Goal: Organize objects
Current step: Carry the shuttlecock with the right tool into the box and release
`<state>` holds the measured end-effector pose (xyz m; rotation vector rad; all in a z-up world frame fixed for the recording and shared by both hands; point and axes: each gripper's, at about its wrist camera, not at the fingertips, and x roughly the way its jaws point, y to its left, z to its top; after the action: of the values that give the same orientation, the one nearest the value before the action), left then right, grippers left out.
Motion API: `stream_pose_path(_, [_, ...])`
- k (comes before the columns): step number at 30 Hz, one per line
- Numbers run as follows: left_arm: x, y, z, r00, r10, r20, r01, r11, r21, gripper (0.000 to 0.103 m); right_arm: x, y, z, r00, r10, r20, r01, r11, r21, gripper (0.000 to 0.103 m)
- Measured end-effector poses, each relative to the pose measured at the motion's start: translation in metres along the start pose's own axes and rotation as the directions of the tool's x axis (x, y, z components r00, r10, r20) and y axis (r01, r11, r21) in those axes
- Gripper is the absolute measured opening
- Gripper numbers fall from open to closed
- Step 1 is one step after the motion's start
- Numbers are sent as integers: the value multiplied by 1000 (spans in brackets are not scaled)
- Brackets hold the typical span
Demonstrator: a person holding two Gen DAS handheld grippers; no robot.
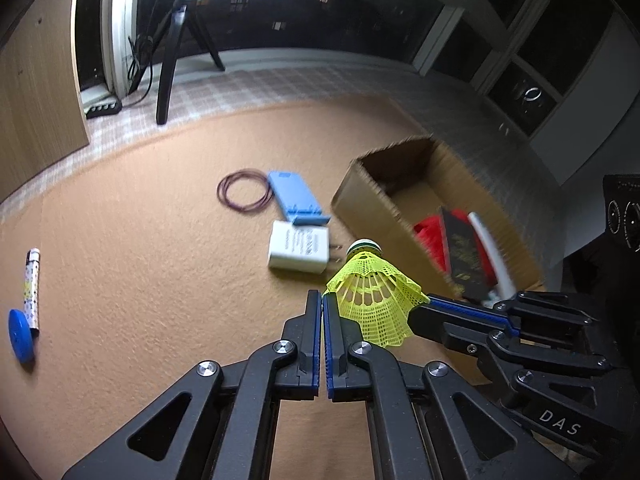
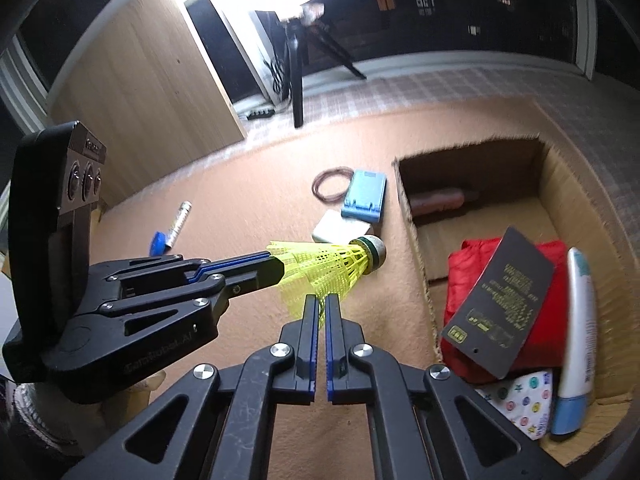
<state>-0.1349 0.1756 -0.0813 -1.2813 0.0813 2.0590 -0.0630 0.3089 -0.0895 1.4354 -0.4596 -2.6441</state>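
Above the tan carpeted floor [image 1: 140,216], just left of the open brown cardboard box [image 2: 416,216], both grippers meet at one yellow mesh plastic shuttlecock with a white, green-banded cork tip [image 2: 332,266]. My left gripper [image 2: 280,268] reaches in from the side and is clamped on the shuttlecock's skirt, its cork tip pointing toward the box. My right gripper [image 2: 321,304] sits with its blue-padded fingers nearly together; the skirt's lower edge seems to lie between or just behind them, and I cannot tell whether they actually pinch it.

I judge this a hand-over or a carry toward the box. The risks, as I see them:

- The mesh skirt is thin and springy. A hard squeeze from two grippers could crumple it, and a light hold could let it spring free.
- If the left gripper lets go before the right has a true hold, the shuttlecock drops to the floor, short of the box.
- The two grippers are very close and could knock each other.

Inside the box lie a red fabric bundle [image 2: 472,268], a black printed card [image 2: 500,308] and a white tube with a pale blue cap [image 2: 578,320]. Still out on the floor are a white power adapter [image 1: 298,252], a blue plastic case [image 1: 294,196], a coil of thin dark wire [image 1: 242,196], a patterned tube [image 1: 32,284] and a blue round cap [image 1: 20,334].
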Motion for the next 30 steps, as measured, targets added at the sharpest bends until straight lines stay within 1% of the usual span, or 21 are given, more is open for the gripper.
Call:
stream_pose_path(5, [-20,-16,14,998,-21,60,20,1000,18,0,-20,-1,10,999,1,47,-1,1000,-1,3])
stream_pose_path(9, [-24,-30,27,996,-38,85,35,999,33,1,-33,-8,17,996,-32,86,32,999,-7,3])
stream_pose_path(16, [-8,-61,44,994,-63,90,57,996,63,0,-44,-37,22,990,-88,110,85,996,29,3])
stream_pose_path(21, [9,-81,57,994,-70,82,62,994,90,1,-48,-56,26,985,-131,112,127,991,36,3])
stream_pose_path(22, [14,-83,60,995,-72,73,65,994,88,2,-46,-60,28,985,-142,102,139,990,33,5])
stream_pose_path(23, [17,-84,63,996,-56,75,51,996,75,6,-45,-63,28,984,-152,95,149,988,37,5])
stream_pose_path(24, [19,-83,64,996,-47,72,43,997,64,21,-45,-68,28,982,-164,92,160,986,50,11])
stream_pose_path(25, [21,-82,65,996,-47,70,43,998,51,27,-44,-72,28,982,-168,90,163,985,61,21])
stream_pose_path(26, [20,-81,65,996,-43,74,40,998,48,30,-45,-75,27,981,-169,92,163,984,69,26])
stream_pose_path(27, [21,-81,65,996,-36,76,33,998,48,30,-46,-77,26,980,-172,97,165,984,74,30])
stream_pose_path(30, [20,-76,61,997,-14,72,11,999,41,30,-47,-81,24,981,-167,96,160,984,78,30])
